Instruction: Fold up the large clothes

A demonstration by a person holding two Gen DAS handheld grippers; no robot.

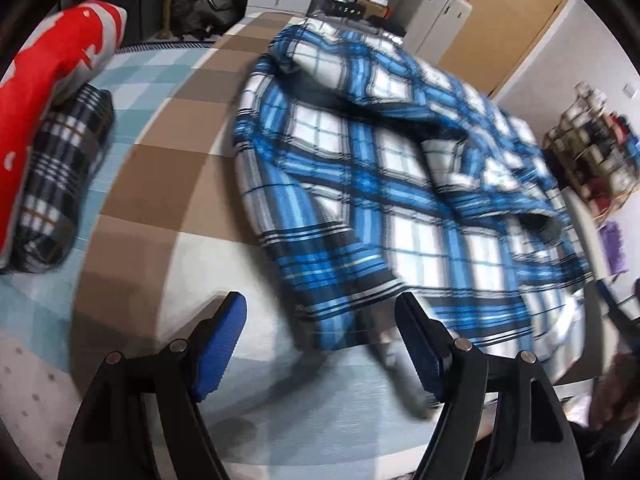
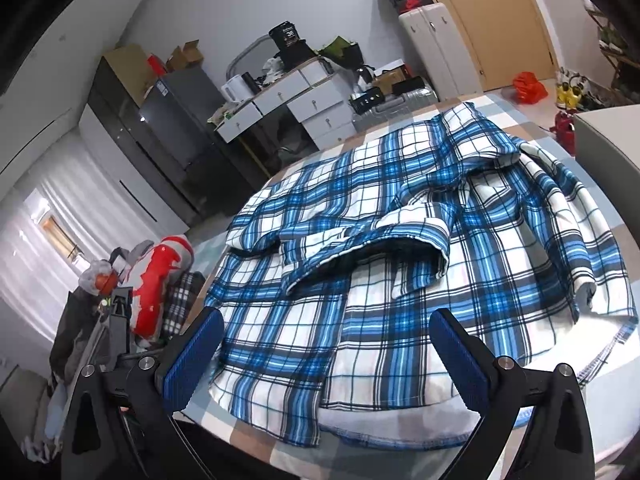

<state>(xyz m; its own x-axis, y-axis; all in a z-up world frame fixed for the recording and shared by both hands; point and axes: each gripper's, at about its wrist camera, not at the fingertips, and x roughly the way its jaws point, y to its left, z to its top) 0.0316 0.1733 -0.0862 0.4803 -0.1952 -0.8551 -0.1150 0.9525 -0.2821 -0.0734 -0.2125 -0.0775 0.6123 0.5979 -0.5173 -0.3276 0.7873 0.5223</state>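
The blue-and-white plaid flannel shirt (image 2: 400, 264) lies spread on the checked bed (image 1: 160, 168). Both tools hang released and empty; the left tool (image 1: 320, 344) sits nearest its lower hem, the right tool (image 2: 326, 352) just before it.

Both fisheye views bend hard toward black, vignetted corners. The left wrist view is motion-smeared, worst across the shirt (image 1: 384, 184); the right wrist view is sharp. Light is even and cool (daylight glows through a curtain (image 2: 36, 236)), and shadows are soft.

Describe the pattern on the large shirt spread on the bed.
Blue, white and black plaid on the shirt; clearest in the right wrist view.
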